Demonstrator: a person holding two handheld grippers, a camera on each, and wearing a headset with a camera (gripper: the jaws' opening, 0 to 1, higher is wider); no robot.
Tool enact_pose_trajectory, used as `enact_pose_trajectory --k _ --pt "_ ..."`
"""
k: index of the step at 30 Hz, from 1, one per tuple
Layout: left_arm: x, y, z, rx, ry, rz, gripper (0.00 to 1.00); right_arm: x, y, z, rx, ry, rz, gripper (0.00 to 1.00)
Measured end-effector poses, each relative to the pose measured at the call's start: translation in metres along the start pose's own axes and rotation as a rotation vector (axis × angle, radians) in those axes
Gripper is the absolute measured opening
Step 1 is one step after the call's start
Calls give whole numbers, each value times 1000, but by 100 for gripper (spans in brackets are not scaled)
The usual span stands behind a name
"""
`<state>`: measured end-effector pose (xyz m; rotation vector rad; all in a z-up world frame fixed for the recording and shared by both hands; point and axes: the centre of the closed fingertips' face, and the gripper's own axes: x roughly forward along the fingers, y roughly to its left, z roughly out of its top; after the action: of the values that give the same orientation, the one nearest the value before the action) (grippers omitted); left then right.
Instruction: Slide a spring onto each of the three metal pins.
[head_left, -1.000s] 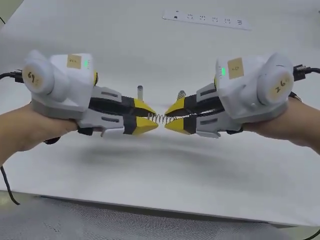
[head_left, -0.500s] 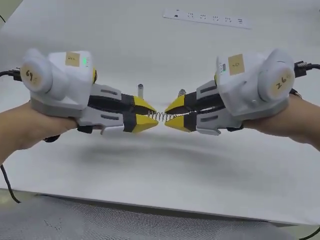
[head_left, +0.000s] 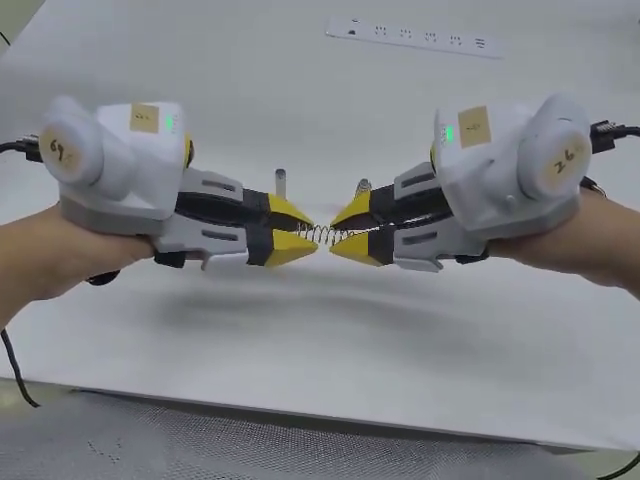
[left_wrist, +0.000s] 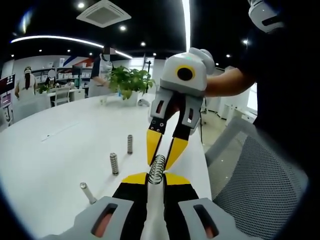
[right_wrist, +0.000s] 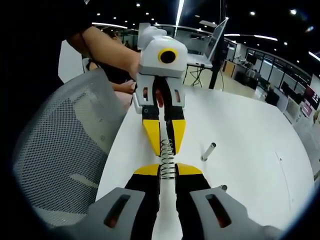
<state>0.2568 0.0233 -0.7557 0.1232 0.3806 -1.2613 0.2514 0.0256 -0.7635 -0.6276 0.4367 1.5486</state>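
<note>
A small coil spring (head_left: 322, 236) hangs level in the air between my two grippers. My left gripper (head_left: 311, 241) is shut on its left end and my right gripper (head_left: 335, 240) is shut on its right end, yellow tips facing each other. In the left gripper view the spring (left_wrist: 157, 169) runs from my left gripper (left_wrist: 154, 178) to the right gripper (left_wrist: 163, 157) opposite. Behind stand a bare metal pin (head_left: 281, 184) and a pin wearing a spring (head_left: 363, 187). The left gripper view has the bare pin (left_wrist: 87, 192) and two pins with springs (left_wrist: 114, 163) (left_wrist: 130, 144).
A white power strip (head_left: 415, 38) lies at the far side of the white table (head_left: 330, 330). The table's front edge runs close below the grippers. A mesh chair (left_wrist: 255, 190) stands beside the table, and people move in the office background.
Both grippers have risen a little with the spring held between them. Their hold on it looks the same.
</note>
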Motion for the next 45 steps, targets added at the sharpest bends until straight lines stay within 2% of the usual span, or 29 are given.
enact_pose_trajectory --k 7,13,34,45 --pt "0 -1 -1 0 4 -9 2 -2 -2 0 26 -3 -5 10" --pt "1 -2 -1 4 7 -12 2 -2 -2 -1 -5 -5 -10 9" --pt "-1 -4 1 1 7 -19 2 -2 -1 -4 -3 11 -10 11" --pt "-2 -5 1 -2 7 -22 2 -3 -1 -9 8 21 -11 9"
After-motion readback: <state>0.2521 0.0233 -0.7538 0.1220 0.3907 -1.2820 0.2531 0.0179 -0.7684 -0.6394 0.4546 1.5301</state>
